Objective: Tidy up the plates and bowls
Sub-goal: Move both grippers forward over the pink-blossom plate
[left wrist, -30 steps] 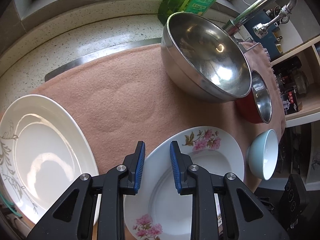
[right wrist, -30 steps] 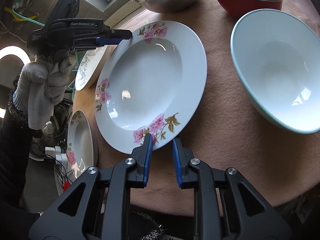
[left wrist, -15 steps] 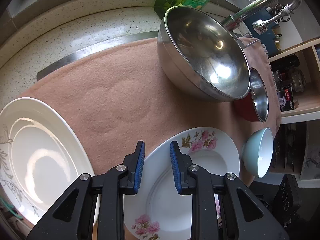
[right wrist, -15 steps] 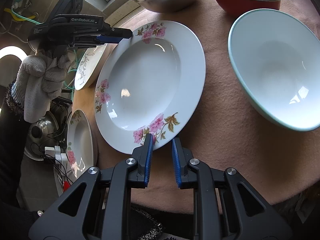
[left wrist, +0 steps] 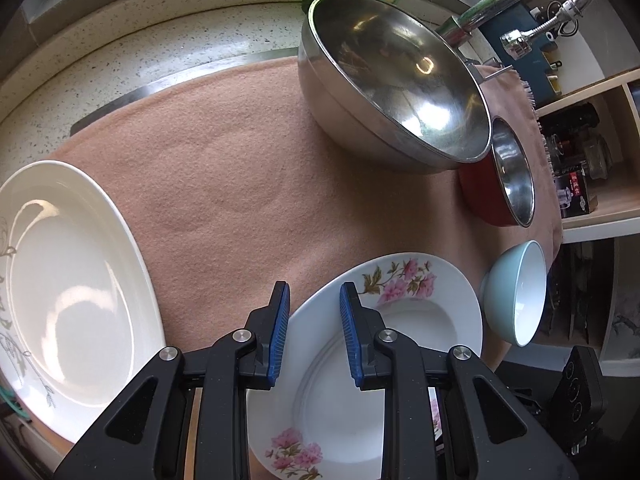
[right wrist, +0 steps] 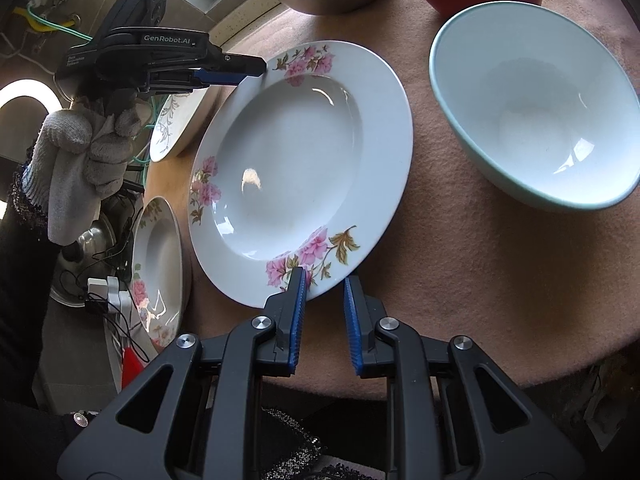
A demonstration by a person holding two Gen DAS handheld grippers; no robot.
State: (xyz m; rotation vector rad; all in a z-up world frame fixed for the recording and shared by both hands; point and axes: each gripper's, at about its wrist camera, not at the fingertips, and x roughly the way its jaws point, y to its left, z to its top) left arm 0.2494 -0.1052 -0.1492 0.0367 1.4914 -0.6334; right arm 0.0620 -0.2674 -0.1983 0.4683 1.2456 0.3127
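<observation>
Pink cloth (right wrist: 460,280): white deep plate (right wrist: 296,172), pink flowers on rim.

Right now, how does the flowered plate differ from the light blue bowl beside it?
The flowered plate is wide and shallow with pink flowers on its rim; the light blue bowl is deep and plain, with no pattern. The plate is white all over, while the bowl is pale blue outside. Both are white inside, empty, and sit upright on the brown cloth.

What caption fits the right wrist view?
Right gripper, jaws open, at the floral plate rim; left gripper opposite.
</observation>
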